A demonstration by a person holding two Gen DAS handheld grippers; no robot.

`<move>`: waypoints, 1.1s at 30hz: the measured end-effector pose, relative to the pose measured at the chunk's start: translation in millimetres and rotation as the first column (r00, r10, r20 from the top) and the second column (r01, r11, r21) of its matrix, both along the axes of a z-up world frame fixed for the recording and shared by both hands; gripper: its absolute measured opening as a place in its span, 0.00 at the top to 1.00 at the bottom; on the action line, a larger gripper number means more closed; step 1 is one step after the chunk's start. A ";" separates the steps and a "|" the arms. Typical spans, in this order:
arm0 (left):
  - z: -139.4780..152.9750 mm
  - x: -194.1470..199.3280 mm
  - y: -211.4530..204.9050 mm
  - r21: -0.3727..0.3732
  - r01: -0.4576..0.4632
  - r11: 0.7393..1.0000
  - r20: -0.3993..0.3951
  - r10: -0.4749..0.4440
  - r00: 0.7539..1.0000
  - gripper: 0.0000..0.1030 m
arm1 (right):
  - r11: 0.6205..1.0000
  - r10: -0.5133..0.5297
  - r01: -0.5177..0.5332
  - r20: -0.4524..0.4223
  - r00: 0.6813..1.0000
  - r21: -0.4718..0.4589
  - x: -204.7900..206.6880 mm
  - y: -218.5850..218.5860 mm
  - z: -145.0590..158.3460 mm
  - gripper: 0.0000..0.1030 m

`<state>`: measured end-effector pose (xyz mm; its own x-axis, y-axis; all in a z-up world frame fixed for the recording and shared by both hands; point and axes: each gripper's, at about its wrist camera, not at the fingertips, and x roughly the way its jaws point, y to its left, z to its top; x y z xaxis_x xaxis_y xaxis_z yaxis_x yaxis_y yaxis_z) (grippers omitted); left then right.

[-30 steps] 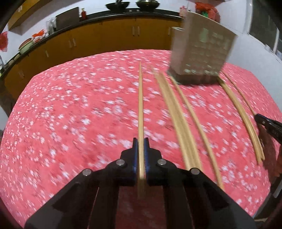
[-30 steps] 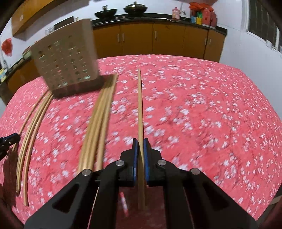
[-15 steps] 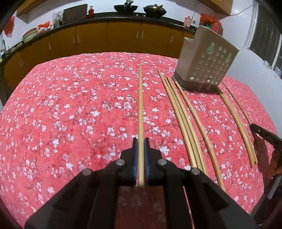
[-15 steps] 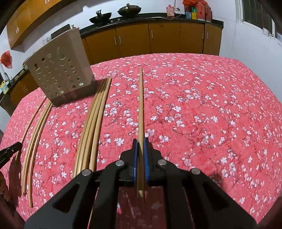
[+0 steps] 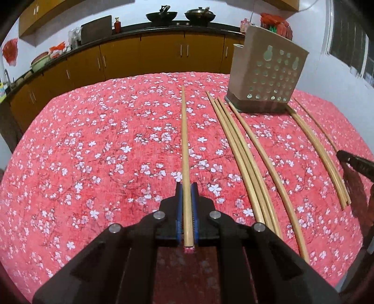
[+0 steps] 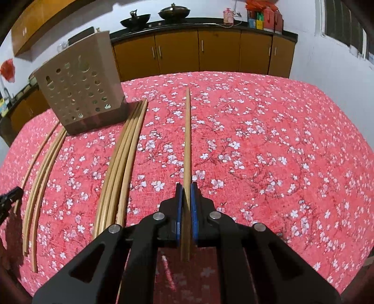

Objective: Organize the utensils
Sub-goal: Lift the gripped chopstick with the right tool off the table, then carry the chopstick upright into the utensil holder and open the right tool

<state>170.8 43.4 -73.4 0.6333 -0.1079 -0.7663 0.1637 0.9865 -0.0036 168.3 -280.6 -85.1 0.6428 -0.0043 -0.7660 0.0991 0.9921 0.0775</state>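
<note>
My left gripper [image 5: 186, 187] is shut on one bamboo chopstick [image 5: 185, 140] that points straight ahead above the cloth. My right gripper [image 6: 186, 187] is likewise shut on a single chopstick [image 6: 187, 135]. A beige perforated utensil holder [image 5: 266, 77] stands upright at the far right in the left wrist view, and the holder [image 6: 79, 86] is at the far left in the right wrist view. Several loose chopsticks [image 5: 243, 159] lie in rows on the cloth between my grippers, with another bundle [image 5: 318, 149] beside the holder. The other gripper's tip [image 5: 355, 161] shows at the right edge.
A red tablecloth with white blossoms [image 5: 93, 152] covers the table. Behind it run yellow kitchen cabinets [image 6: 198, 51] with woks [image 5: 177, 16] on a dark counter. A white wall [image 6: 332, 70] with a window stands on the right.
The left wrist view has swung: the utensil holder and the counter sit further back and more to the right now. The right wrist view shifted only slightly. Both grips are unchanged.
</note>
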 end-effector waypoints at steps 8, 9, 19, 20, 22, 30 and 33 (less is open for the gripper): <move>21.9 3.5 5.7 -0.018 -0.001 1.000 0.008 0.001 1.000 0.92 | 0.998 -0.012 0.005 0.104 0.995 0.062 -13.5 -13.5 30.1 0.93; 30.6 2.2 7.2 -0.027 -0.002 1.000 0.029 0.003 1.000 0.92 | 0.998 -0.012 0.005 0.115 0.993 0.063 -14.5 -13.9 34.0 0.93; 95.7 -9.2 16.7 -0.092 -0.014 0.996 0.210 0.033 0.977 0.92 | 0.999 -0.020 0.004 0.297 0.955 0.054 -30.4 -13.9 81.5 0.93; 102.1 -10.4 18.2 -0.102 -0.018 0.995 0.229 0.041 0.972 0.92 | 0.998 -0.023 0.006 0.313 0.949 0.055 -31.4 -14.4 86.1 0.93; 116.1 -11.3 21.8 -0.125 -0.029 0.992 0.274 0.063 0.960 0.92 | 0.998 -0.035 0.015 0.351 0.936 0.061 -32.8 -16.6 96.6 0.93; 159.8 -7.3 29.2 -0.166 -0.049 0.985 0.398 0.112 0.910 0.92 | 0.998 -0.053 0.031 0.426 0.903 0.056 -30.1 -20.8 121.3 0.93; 169.9 -3.0 30.6 -0.166 -0.053 0.985 0.423 0.119 0.898 0.92 | 0.998 -0.052 0.034 0.442 0.896 0.048 -26.3 -20.5 127.3 0.93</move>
<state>167.7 73.9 96.5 0.9092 -0.1278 -0.3963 0.0967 0.9905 -0.0976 142.1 -301.0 42.2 0.9154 -0.0162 -0.4022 0.0880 0.9831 0.1605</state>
